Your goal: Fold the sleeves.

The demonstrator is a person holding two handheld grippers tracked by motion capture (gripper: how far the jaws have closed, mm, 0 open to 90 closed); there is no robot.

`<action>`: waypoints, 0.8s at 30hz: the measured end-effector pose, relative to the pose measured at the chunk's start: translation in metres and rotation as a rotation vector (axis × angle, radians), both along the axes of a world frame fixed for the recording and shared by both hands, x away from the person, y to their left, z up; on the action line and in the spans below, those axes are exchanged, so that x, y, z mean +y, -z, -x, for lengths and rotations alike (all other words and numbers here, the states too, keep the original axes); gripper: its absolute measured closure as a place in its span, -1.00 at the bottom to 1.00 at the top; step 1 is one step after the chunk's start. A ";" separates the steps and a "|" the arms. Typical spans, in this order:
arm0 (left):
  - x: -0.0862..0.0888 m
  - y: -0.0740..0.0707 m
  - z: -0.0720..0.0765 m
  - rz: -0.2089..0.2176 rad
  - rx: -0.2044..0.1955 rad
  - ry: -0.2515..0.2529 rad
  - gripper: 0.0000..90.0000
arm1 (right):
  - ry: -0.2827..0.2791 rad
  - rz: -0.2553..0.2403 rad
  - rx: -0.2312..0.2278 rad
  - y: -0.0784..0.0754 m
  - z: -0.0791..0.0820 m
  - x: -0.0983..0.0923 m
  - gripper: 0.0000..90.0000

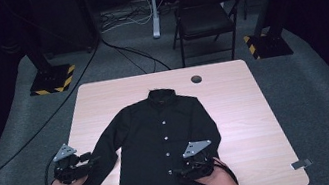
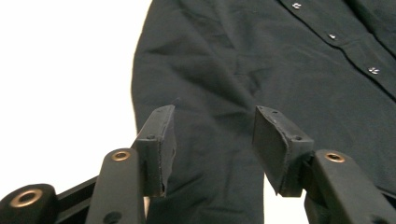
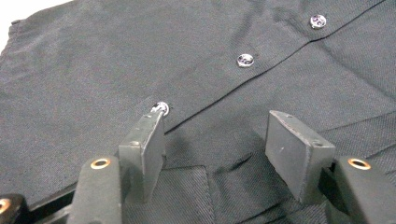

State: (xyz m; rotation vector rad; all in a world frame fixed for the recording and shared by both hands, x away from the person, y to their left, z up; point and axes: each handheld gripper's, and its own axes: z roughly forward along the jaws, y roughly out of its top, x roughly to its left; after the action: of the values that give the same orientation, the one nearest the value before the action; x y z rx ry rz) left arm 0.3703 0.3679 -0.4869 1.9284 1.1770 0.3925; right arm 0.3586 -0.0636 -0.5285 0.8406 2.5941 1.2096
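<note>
1. The black shirt (image 1: pixel 163 143) lies flat mid-tabletop (image 1: pixel 246 109).
2. The left claw (image 1: pixel 93 160) gapes over the nine-o'clock sleeve (image 2: pixel 210 154), ungripped.
3. The right claw (image 1: pixel 178 173) hovers open at six o'clock.
4. Tip: pinch only the sleeve's edge.

The shirt (image 1: pixel 162 148) lies on the table (image 1: pixel 236 111), a chair (image 1: pixel 204 15) behind it.
</note>
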 end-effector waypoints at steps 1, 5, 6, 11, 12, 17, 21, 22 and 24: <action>0.003 0.000 0.000 -0.004 0.002 -0.009 0.11 | 0.000 0.000 0.000 0.000 0.000 0.000 -0.17; 0.009 0.002 0.001 -0.022 0.010 -0.022 0.21 | 0.002 -0.002 0.000 0.000 0.000 0.000 -0.17; 0.010 0.003 0.001 -0.032 0.011 -0.027 0.24 | 0.002 -0.002 0.000 0.000 0.000 0.000 -0.17; 0.014 0.008 0.003 -0.051 0.027 -0.026 0.32 | 0.004 -0.002 0.000 0.000 -0.001 0.000 -0.17; 0.015 0.010 0.003 -0.052 0.030 -0.025 0.33 | 0.003 -0.002 -0.002 0.000 -0.001 0.000 -0.17; 0.018 0.016 0.004 -0.079 0.040 -0.024 0.42 | 0.004 -0.001 -0.003 0.000 -0.001 0.000 -0.17; 0.021 0.020 0.006 -0.074 0.052 -0.035 0.48 | 0.005 -0.001 -0.003 0.000 -0.001 0.000 -0.17; 0.022 0.020 0.007 -0.075 0.053 -0.037 0.48 | 0.005 -0.001 -0.003 0.000 -0.001 0.000 -0.17; 0.024 0.020 0.007 -0.087 0.053 -0.041 0.48 | 0.006 0.000 -0.002 0.000 -0.001 0.000 -0.16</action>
State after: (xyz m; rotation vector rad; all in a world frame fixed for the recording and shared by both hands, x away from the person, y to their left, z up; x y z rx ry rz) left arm 0.3631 0.3918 -0.5074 2.0025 1.2540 0.4235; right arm 0.3595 -0.0636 -0.5286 0.8456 2.5883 1.2090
